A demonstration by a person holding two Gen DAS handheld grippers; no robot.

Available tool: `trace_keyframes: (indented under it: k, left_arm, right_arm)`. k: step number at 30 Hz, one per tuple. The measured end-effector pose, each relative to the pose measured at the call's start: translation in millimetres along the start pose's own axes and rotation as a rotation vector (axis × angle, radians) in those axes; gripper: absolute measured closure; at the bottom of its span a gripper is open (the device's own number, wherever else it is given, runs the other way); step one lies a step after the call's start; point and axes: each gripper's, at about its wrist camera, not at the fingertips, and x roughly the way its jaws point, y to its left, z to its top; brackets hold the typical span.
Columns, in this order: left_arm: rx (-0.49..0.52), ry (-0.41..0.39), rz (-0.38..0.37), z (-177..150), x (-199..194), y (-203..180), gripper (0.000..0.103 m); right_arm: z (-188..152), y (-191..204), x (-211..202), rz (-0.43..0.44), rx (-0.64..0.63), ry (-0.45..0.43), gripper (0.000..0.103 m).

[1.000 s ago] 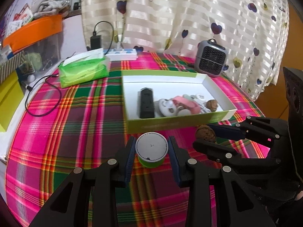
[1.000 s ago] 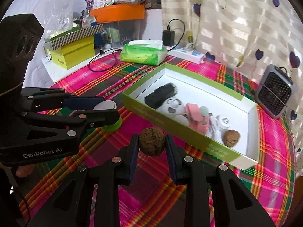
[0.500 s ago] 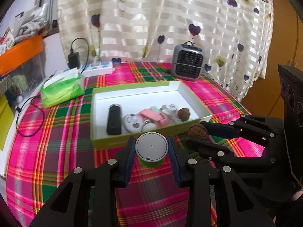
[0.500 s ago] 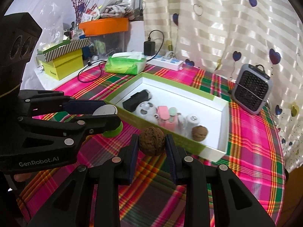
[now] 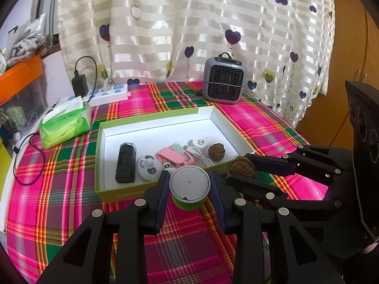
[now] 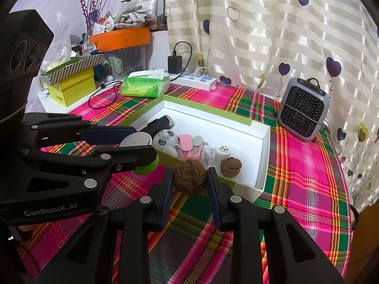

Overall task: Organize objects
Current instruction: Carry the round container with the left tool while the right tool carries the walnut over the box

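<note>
Jaws: left grips green tub | right grips walnut | box wall ahead

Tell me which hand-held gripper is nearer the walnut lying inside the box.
Right. The right hand-held gripper, holding another walnut, is just outside the box wall beside the walnut in the box; the left hand-held gripper is farther along.

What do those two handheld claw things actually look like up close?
Both are matte black plastic. The left gripper and right gripper have two fingers with dark blue pads, silver round bolts, and a boxy camera head with round lenses. White lettering reads GenRobot.AI.
</note>
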Motion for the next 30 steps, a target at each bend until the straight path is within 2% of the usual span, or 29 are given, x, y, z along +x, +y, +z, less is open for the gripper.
trace_keyframes:
  k: [14,30]
  left_arm:
    - [-0.003,-0.001,0.013,5,10,10,0.071]
    - [0.014,-0.005,0.06,23,36,28,0.071]
  right_arm:
    - [6,-5,7,-0.015,-0.004,0.007,0.074]
    - [27,-22,35,-0.025,0.007,0.018,0.074]
